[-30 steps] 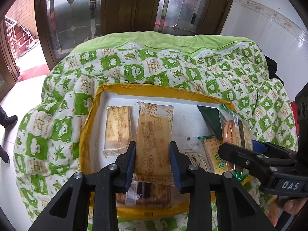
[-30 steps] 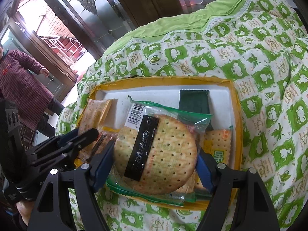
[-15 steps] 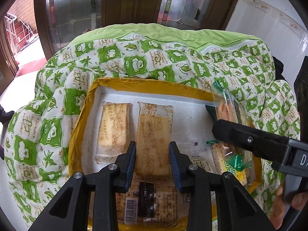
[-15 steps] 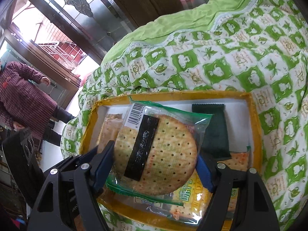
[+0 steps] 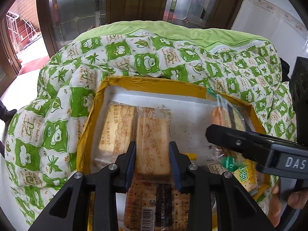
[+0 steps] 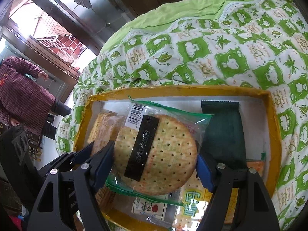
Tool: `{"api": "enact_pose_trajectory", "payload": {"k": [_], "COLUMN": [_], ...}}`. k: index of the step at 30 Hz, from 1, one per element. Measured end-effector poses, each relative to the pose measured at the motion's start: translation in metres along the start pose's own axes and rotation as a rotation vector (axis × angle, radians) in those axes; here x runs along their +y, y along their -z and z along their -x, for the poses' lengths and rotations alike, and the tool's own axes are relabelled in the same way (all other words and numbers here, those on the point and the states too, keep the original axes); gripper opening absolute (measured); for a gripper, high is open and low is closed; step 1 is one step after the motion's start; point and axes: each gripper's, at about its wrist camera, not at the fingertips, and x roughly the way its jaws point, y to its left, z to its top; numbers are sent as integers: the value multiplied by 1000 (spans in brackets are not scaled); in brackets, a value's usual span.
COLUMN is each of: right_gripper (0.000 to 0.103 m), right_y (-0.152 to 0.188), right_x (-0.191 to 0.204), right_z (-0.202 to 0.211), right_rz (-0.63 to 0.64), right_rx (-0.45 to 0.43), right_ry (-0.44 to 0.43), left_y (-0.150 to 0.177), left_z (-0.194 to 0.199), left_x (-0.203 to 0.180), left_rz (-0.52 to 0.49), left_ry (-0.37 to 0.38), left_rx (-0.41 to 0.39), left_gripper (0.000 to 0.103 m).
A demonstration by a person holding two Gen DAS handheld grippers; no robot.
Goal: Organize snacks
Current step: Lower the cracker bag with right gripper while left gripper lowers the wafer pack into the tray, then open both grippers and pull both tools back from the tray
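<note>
Snacks lay in a shallow yellow-rimmed box (image 5: 146, 81) that rested on a green-and-white patterned quilt (image 5: 57, 119). The left gripper (image 5: 153, 159) had its jaws pinching a long tan cracker packet (image 5: 153, 134) by its near end, above the box floor. Just to its left lay a second tan packet (image 5: 115, 129), flat in the box. Below the left gripper sat a clear packet with a black label and a barcode (image 5: 159, 202). The right gripper (image 6: 156, 159) had its jaws pinching a round cracker packet (image 6: 157, 154) in clear film with green edges, held over the box. Beyond it, at the box's far right, lay a dark green packet (image 6: 223, 134). Under the round packet, square crackers with yellow-green print (image 6: 192, 202) lay at the near side. A person in a dark red patterned coat (image 6: 21, 96) stood at the left, beside a glazed wooden door (image 6: 80, 5).
</note>
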Motion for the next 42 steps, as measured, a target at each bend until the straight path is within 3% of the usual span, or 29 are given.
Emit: {"api": "enact_pose_trajectory", "payload": {"k": [21,31,39,42], "right_gripper": [77,77,78,82], "right_y": [-11,-10,4,10], "right_x": [12,4,1,3], "right_z": [-35,-21,13,29], "right_rz": [62,6,-11,2], "right_rx": [3,-34,-109,-143], "right_ry": [66,15,-20,-24], "left_y": [-8,-4,9,14], "left_z": [-11,-5,7,16], "left_x": [-3,-1,-7,-11], "left_rz": [-10,-8,3,-7], "left_ry": [-4,-1,19,17], "left_rx": [1,-6,-16,-35], "left_gripper": [35,36,57,66]}}
